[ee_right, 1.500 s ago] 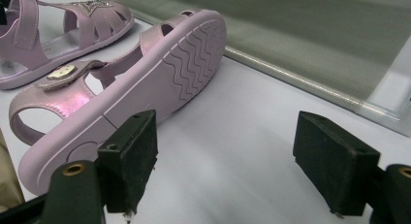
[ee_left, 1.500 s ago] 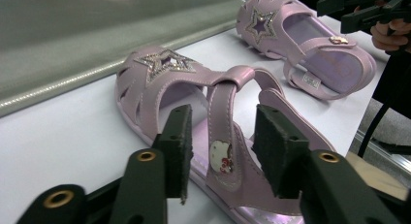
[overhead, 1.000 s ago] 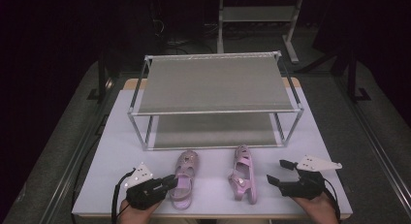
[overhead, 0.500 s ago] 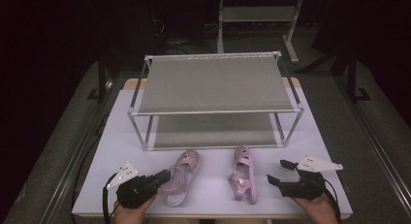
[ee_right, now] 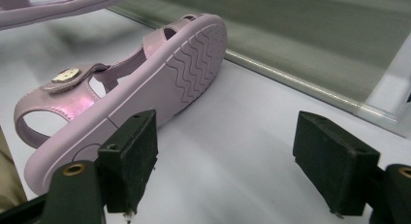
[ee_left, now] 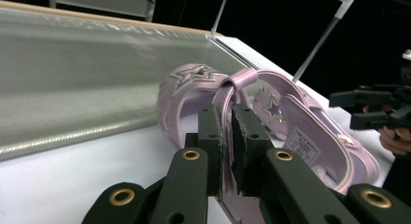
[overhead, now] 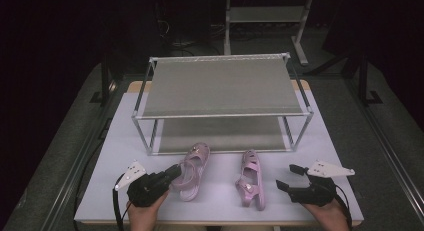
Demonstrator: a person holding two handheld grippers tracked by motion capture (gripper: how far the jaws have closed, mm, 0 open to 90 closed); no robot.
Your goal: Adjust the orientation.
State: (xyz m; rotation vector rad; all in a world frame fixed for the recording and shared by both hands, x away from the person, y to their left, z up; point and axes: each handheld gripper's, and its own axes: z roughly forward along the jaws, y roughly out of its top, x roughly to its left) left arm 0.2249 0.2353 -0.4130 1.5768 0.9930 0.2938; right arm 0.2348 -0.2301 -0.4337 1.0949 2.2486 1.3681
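White tabletop (overhead: pixel 220 201) under dim light, dark floor all round. Low in the high view, left of centre: left sandal (overhead: pixel 191 172), pink, toe toward the rack, heel toward the near edge, lying slightly aslant. Clamped at its heel strap by the left gripper (overhead: pixel 172 172), pads pressed together on the thin strap; just closed down onto it. Seen close in the left gripper view: strap (ee_left: pixel 228 105) pinched between the two black pads, star ornament (ee_left: pixel 194 74) on the upper beyond, sole tipped on its side, steel shelf behind at upper left.

Right of it, well apart, right sandal (overhead: pixel 250 179), lying on the tabletop with a bare strip of white between the pair. In the right gripper view, tilted on its edge, wavy tread (ee_right: pixel 191 64) facing the camera, round buckle (ee_right: pixel 66 75) at the left.

Further right, right gripper (overhead: pixel 290 177) held low over the tabletop, jaws spread wide, nothing between them; near pad just beside the sandal's sole, not touching as far as can be told. Open white surface under and ahead of those jaws up to the rack's lower shelf.

Behind both sandals, centre of the high view: two-tier shoe rack (overhead: pixel 222 86), metal frame, both shelves bare, front legs close behind the toes. Narrow margins of tabletop at left and right of the rack; near edge close under both hands.
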